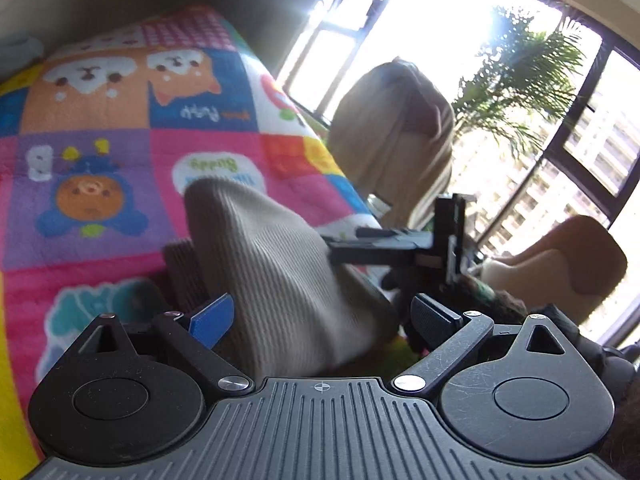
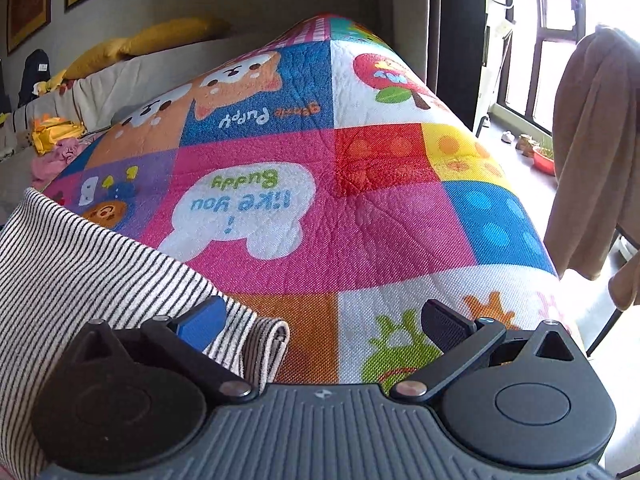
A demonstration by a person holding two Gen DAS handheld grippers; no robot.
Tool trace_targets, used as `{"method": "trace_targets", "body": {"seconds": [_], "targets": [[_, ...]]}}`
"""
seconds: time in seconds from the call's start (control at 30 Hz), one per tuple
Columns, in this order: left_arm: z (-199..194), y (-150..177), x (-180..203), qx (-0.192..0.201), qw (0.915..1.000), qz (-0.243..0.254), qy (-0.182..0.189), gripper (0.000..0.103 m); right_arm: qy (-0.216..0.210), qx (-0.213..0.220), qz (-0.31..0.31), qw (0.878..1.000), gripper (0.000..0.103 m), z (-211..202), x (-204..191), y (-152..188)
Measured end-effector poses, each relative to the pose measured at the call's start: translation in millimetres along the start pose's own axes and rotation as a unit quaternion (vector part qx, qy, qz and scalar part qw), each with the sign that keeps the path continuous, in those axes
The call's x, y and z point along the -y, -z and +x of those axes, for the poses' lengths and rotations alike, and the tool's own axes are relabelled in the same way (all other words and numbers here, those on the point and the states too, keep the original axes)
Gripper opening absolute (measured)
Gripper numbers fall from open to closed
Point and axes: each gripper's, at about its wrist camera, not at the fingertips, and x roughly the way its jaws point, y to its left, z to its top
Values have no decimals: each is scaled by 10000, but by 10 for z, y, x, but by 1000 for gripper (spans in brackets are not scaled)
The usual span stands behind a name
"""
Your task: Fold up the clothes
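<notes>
A black-and-white striped garment (image 2: 80, 264) lies on the near left part of a colourful cartoon quilt (image 2: 360, 216), with a folded edge (image 2: 268, 344) toward the middle. My right gripper (image 2: 322, 324) is open, and its blue-padded finger (image 2: 200, 324) rests over the cloth's edge while the black one hangs over bare quilt. In the left wrist view the same garment (image 1: 280, 272) bulges up, blurred, between the wide-apart fingers of my open left gripper (image 1: 322, 320). The right gripper (image 1: 344, 244) shows there from the side, its tips at the cloth.
A beige cloth (image 2: 592, 152) hangs over a chair right of the bed, by the windows (image 1: 440, 20) and a palm plant (image 1: 520, 80). A brown chair (image 1: 580, 264) stands nearer. Yellow pillows (image 2: 160, 40) and a heap of pink and yellow clothes (image 2: 56, 148) lie far left.
</notes>
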Motion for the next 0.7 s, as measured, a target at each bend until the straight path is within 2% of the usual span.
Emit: {"method": "trace_targets", "body": {"seconds": [0.13, 0.27, 0.33, 0.4, 0.53, 0.7], "targets": [[262, 189, 40, -421, 9989, -222, -16, 98, -51, 64, -16, 10000, 103, -62, 12, -20], [380, 222, 17, -474, 9978, -450, -131, 99, -229, 330, -24, 9992, 103, -238, 83, -128], [355, 239, 15, -521, 9973, -522, -16, 99, -232, 501, 99, 9984, 103, -311, 163, -212], [305, 274, 18, -630, 9958, -621, 229, 99, -31, 553, 33, 9985, 103, -297, 192, -296], [265, 378, 88, -876, 9927, -593, 573, 99, 253, 474, -347, 9980, 103, -109, 153, -413], [594, 441, -13, -1198, 9869, -970, 466, 99, 161, 228, -577, 9979, 103, 188, -5, -450]]}}
